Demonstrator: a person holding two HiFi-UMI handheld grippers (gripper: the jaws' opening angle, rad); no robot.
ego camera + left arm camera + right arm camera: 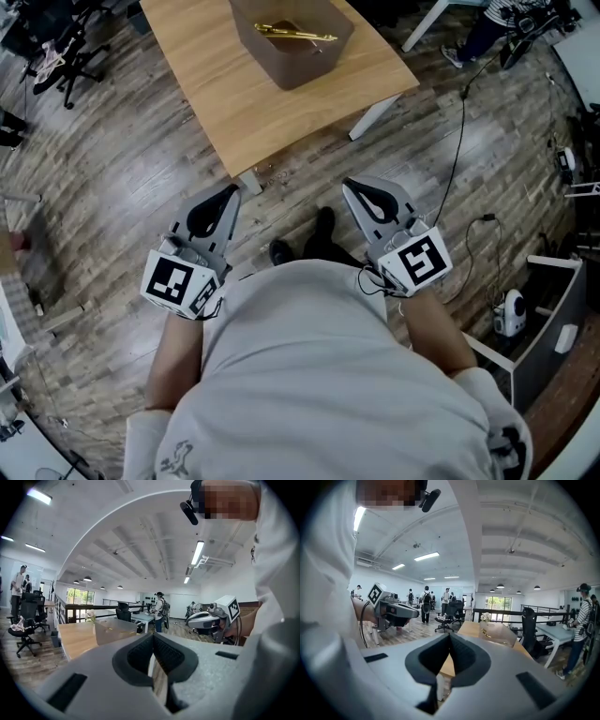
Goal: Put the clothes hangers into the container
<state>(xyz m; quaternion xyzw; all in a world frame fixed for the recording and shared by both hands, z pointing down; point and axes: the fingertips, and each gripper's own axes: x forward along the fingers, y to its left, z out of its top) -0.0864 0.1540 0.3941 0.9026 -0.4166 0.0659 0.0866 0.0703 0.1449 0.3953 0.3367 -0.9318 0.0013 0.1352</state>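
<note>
A grey-brown container stands on the wooden table, with gold clothes hangers lying inside it. My left gripper and right gripper are held close to the person's body, well short of the table, and point toward it. Both are shut with nothing between the pads. The left gripper view shows its jaws meeting, with the container far ahead. In the right gripper view the jaws are also closed, and the container sits beyond them on the table.
White table legs stand near the table's front corner. Cables trail over the wood floor on the right, near a white device. An office chair is at the far left. Other people and desks fill the room behind.
</note>
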